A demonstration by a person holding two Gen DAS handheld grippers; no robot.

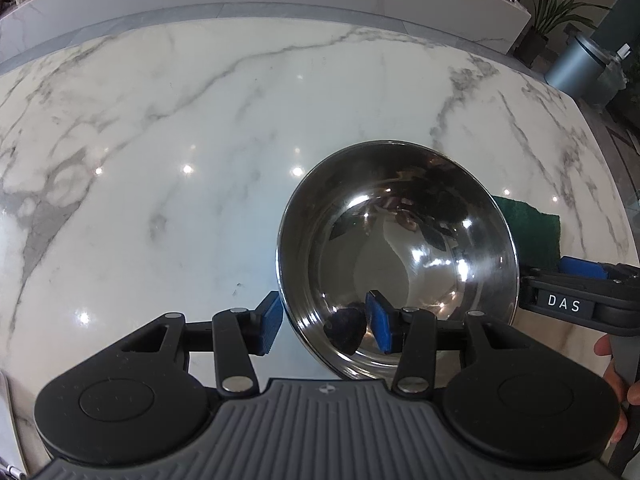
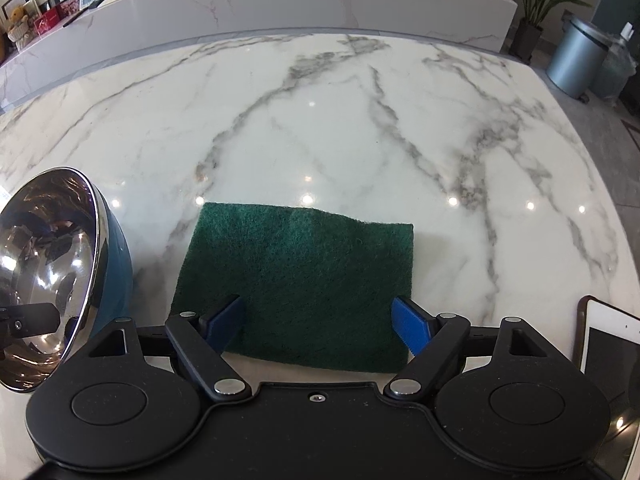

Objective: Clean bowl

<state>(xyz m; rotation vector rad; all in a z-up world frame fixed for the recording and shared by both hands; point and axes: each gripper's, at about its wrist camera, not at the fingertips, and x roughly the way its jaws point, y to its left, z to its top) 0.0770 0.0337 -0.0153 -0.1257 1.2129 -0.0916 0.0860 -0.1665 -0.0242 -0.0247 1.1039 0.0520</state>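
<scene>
Your bowl [image 1: 396,248] hid most of the green scouring pad [image 1: 528,236] in the left wrist view; only a corner showed past its rim. In the right wrist view the bowl ran off the left edge, and a white tablet [image 2: 608,364] was cut by the right edge. Your hand [image 1: 616,384] showed only as fingers at the frame edge.

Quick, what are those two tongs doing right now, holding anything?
Left tongs: closed on the rim of the steel bowl, tilting it up.
Right tongs: open, straddling the green scouring pad, not gripping it yet.
</scene>
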